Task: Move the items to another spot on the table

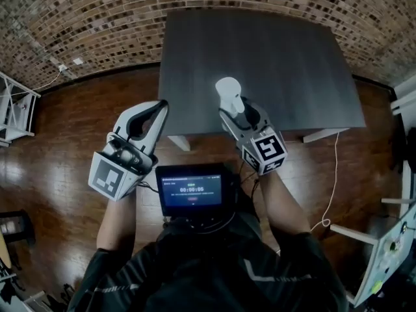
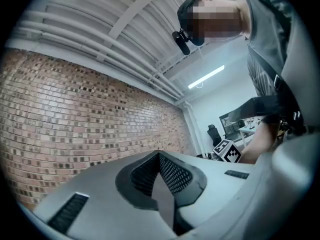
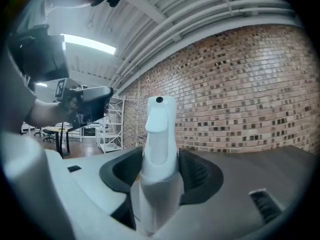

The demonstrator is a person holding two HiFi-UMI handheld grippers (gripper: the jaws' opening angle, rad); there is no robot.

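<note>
- Grips a white spray bottle [image 1: 229, 91] [image 3: 159, 129] in the right hand-held gripper [image 1: 231, 113] [image 3: 161, 168], jaws spread wide and dark pads pressed against both sides of the bottle's body.
- Holds that bottle upright just inside the near edge of the dark grey tabletop [image 1: 279, 57], about midway along that edge, nozzle head rising clear of the jaw tips.
- Shows a small dark hole at the top of the nozzle head, turned back toward the gripper's own camera.
- Gives no clear sign of whether the bottle's base touches the tabletop or hangs just above it.
- Carries the left hand-held gripper [image 1: 158, 111] [image 2: 160, 158] off the tabletop, just beside its near left corner and over the wooden floor [image 1: 58, 174], jaws closed tip to tip with nothing between them.
- Points those closed jaws up at the brick wall [image 1: 97, 25] [image 2: 75, 124] [image 3: 240, 84] behind the tabletop's far side and at the ribbed ceiling [image 2: 100, 24].
- Wears a small lit screen [image 1: 192, 190] at the chest, on the person's side of the tabletop's near edge, between the two forearms.
- Takes in a white cable [image 1: 333, 174] trailing over the floor off the tabletop's near right corner, and a white shelf rack [image 1: 13, 112] well off its left side.
</note>
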